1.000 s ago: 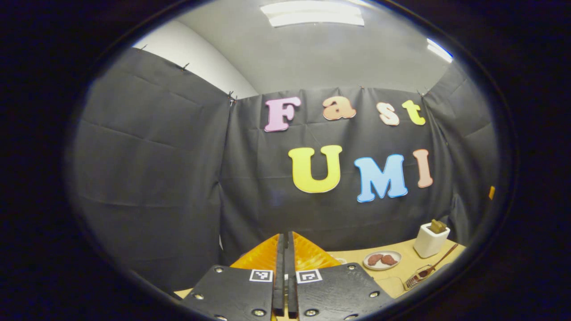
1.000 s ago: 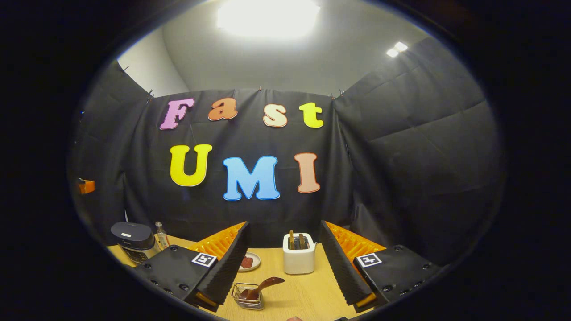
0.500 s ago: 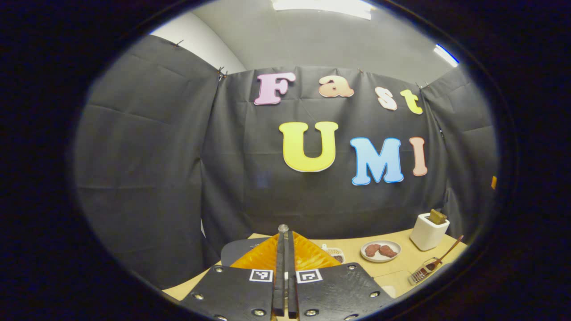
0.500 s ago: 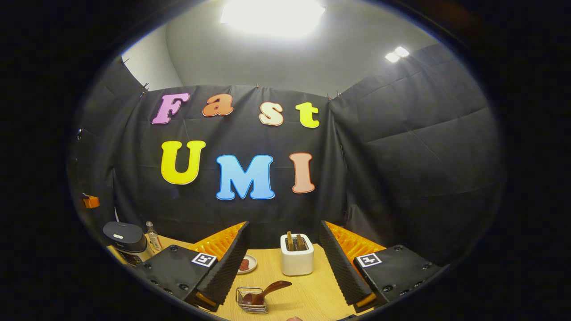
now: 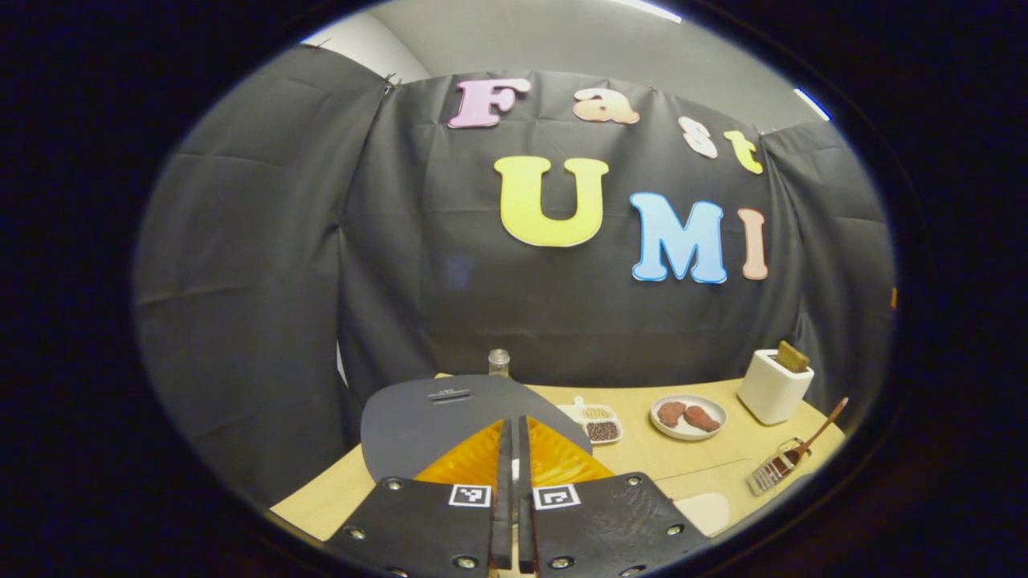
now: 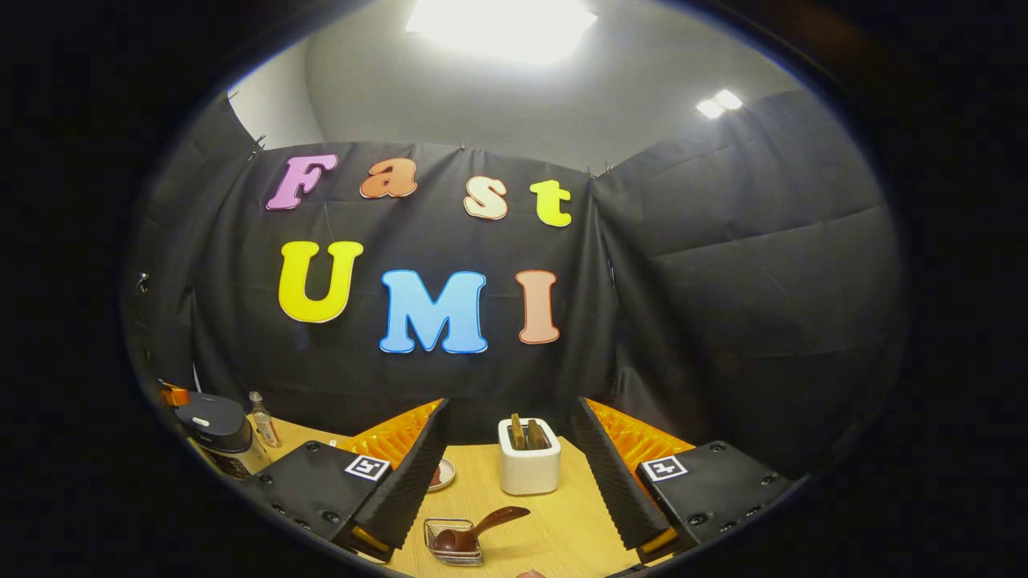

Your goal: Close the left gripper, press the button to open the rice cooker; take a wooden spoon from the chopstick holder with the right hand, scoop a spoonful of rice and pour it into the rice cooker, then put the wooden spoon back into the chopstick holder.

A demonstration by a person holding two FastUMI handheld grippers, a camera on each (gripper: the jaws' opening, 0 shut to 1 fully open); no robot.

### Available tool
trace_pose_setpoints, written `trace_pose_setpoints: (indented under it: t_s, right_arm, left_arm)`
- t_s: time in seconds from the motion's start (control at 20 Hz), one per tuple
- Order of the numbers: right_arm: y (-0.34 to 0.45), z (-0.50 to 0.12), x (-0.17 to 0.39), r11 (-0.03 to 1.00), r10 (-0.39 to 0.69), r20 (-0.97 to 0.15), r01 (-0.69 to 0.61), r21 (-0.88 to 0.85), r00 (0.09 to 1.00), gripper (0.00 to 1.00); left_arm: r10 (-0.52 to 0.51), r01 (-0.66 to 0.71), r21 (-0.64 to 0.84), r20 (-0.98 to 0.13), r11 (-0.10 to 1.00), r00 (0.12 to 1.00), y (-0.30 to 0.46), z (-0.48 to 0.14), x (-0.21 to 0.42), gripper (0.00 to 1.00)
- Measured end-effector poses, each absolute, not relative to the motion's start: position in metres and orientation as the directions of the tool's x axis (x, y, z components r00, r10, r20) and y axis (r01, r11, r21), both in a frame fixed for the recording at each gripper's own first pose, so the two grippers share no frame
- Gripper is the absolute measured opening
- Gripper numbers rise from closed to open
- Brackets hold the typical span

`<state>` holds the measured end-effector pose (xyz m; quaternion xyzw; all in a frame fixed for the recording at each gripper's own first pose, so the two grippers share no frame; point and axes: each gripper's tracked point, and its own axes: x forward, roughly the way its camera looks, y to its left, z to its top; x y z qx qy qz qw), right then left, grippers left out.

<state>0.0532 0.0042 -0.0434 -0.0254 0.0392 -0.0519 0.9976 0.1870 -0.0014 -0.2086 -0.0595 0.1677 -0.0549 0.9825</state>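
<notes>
Left gripper [image 5: 511, 449], fingers pressed together, poised above the dark grey, smooth, rounded plastic rice cooker lid [image 5: 450, 409], ready to press its button.

To press well, I judge the tips should come straight down on the small raised slot-shaped button [image 5: 450, 394] without sliding off the curved lid. Further right on the pale wooden table [image 6: 562, 522], the glossy brown wooden spoon [image 6: 478, 530] leans in a small wire-mesh chopstick holder [image 6: 450, 539], between the spread, empty fingers of the right gripper [image 6: 506, 474].

The dark rice cooker [image 5: 450, 413] sat lid-shut at the table's left end. The wooden spoon [image 6: 482, 526] leaned tilted in the wire chopstick holder [image 6: 451, 543].
</notes>
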Motion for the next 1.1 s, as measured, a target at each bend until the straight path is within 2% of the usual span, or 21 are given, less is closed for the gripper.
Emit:
trace_pose_setpoints:
  t_s: [0.45, 0.8, 0.9, 0.95, 1.1]
  right_arm:
    - [0.017, -0.047, 0.057, 0.993, -0.093, -0.093, 0.085, -0.088, 0.991, 0.96]
    - [0.022, -0.048, 0.058, 0.994, -0.077, -0.100, 0.068, -0.090, 0.992, 0.98]
    - [0.025, -0.048, 0.058, 0.995, -0.067, -0.097, 0.059, -0.076, 0.993, 0.98]
    - [0.026, -0.046, 0.058, 0.996, -0.064, -0.093, 0.058, -0.071, 0.994, 0.98]
    - [0.025, -0.041, 0.057, 0.996, -0.055, -0.076, 0.049, -0.078, 0.996, 0.97]
  left_arm:
    - [-0.128, 0.068, -0.160, -0.404, 0.985, 0.906, -0.005, -0.260, 0.191, 0.03]
    - [-0.136, 0.059, -0.179, -0.459, 0.982, 0.878, -0.009, -0.282, 0.180, 0.06]
    - [-0.129, 0.060, -0.165, -0.452, 0.984, 0.882, -0.010, -0.279, 0.183, 0.00]
    - [-0.123, 0.062, -0.155, -0.421, 0.986, 0.899, -0.009, -0.272, 0.187, 0.02]
    - [-0.117, 0.055, -0.157, -0.420, 0.986, 0.900, -0.008, -0.267, 0.186, 0.02]
